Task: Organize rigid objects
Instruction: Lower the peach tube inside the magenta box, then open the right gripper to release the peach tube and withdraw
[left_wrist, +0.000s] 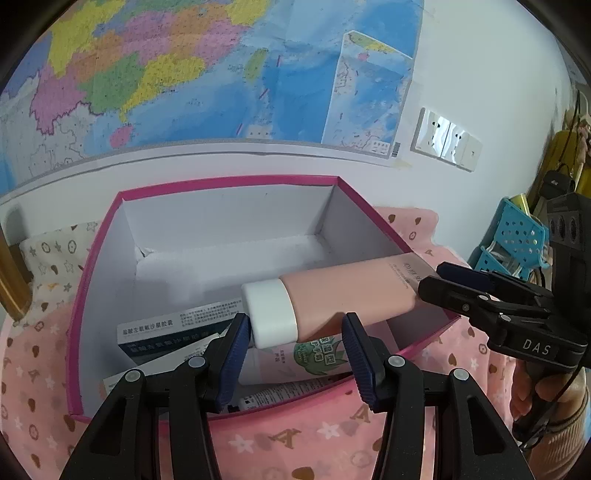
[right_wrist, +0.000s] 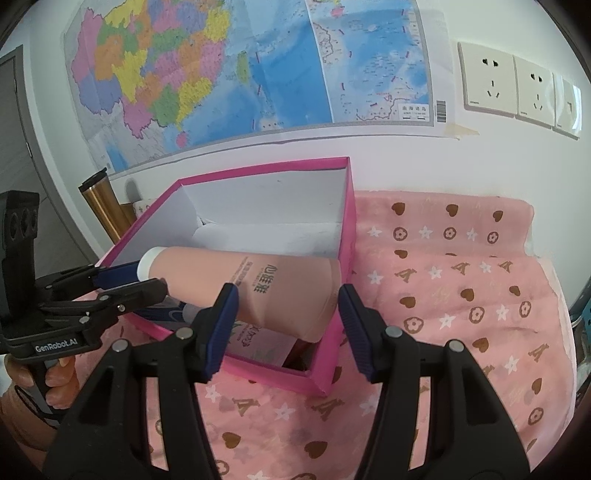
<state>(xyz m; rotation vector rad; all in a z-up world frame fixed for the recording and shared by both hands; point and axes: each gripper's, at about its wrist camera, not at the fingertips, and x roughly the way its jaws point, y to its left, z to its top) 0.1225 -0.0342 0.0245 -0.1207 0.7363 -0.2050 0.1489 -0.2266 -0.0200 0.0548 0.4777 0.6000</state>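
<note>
A pink tube with a white cap (left_wrist: 343, 295) (right_wrist: 258, 288) lies slanted across the open pink box (left_wrist: 96, 258) (right_wrist: 347, 221), its flat end resting on the box's rim. My left gripper (left_wrist: 295, 358) is open, its fingers either side of the cap end. My right gripper (right_wrist: 284, 325) is open, its fingers either side of the tube's flat end. In the box lie a blue-and-white carton (left_wrist: 162, 336) and a white tube with green print (left_wrist: 303, 362) (right_wrist: 258, 339).
The box sits on a pink patterned cloth (left_wrist: 37, 369) (right_wrist: 443, 295) against a wall with a map (left_wrist: 184, 74) (right_wrist: 221, 74) and sockets (right_wrist: 517, 85). A blue perforated basket (left_wrist: 517, 236) stands at the right. A gold cylinder (right_wrist: 103, 206) stands left of the box.
</note>
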